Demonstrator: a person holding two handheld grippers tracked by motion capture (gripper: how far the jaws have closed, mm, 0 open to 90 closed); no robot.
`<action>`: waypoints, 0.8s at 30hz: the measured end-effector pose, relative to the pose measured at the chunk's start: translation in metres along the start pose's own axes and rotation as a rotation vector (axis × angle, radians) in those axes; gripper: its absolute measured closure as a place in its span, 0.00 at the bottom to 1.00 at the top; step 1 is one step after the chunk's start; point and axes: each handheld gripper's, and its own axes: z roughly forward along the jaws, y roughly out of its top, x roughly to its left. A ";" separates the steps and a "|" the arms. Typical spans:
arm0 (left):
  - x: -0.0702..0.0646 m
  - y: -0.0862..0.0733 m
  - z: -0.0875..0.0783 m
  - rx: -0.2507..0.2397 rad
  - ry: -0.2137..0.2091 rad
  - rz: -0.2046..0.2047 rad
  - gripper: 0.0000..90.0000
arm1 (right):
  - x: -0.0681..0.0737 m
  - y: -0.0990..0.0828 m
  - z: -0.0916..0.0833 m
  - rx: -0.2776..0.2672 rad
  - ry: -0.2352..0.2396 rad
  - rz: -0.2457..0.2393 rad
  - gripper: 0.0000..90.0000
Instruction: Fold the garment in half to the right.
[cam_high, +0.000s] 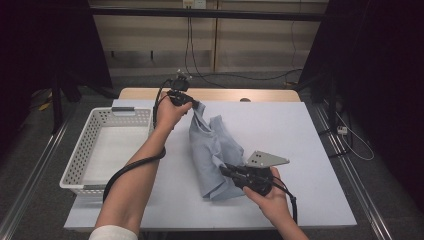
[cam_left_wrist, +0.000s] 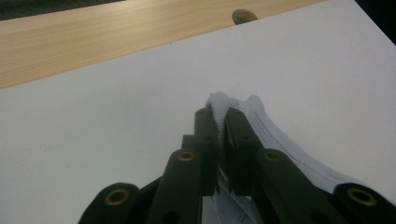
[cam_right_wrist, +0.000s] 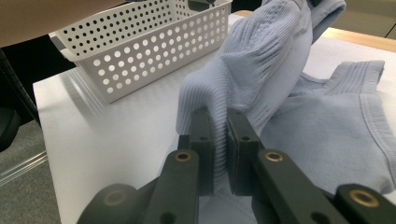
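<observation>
A light blue ribbed garment lies crumpled on the white table cover, with its far end lifted. My left gripper is shut on that lifted far edge; in the left gripper view the ribbed cloth is pinched between the two black jaws of the left gripper. My right gripper is shut on the garment's near side, a thick fold of ribbed cloth rising from between the jaws of the right gripper. Part of the garment's hemmed edge lies flat on the table.
A white perforated basket stands on the left side of the table, also seen as the basket in the right gripper view. Bare wooden tabletop runs along the far edge. Dark floor and cables lie beyond.
</observation>
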 end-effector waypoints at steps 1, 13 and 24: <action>-0.001 0.000 0.000 0.000 0.000 0.004 0.94 | 0.000 0.000 -0.001 0.001 0.000 0.003 0.93; -0.004 0.000 0.003 -0.017 -0.015 0.025 0.90 | -0.001 -0.004 -0.003 -0.001 -0.006 0.011 0.93; -0.006 -0.001 0.010 -0.027 -0.019 0.027 0.82 | -0.003 -0.006 -0.005 0.000 -0.012 0.007 0.93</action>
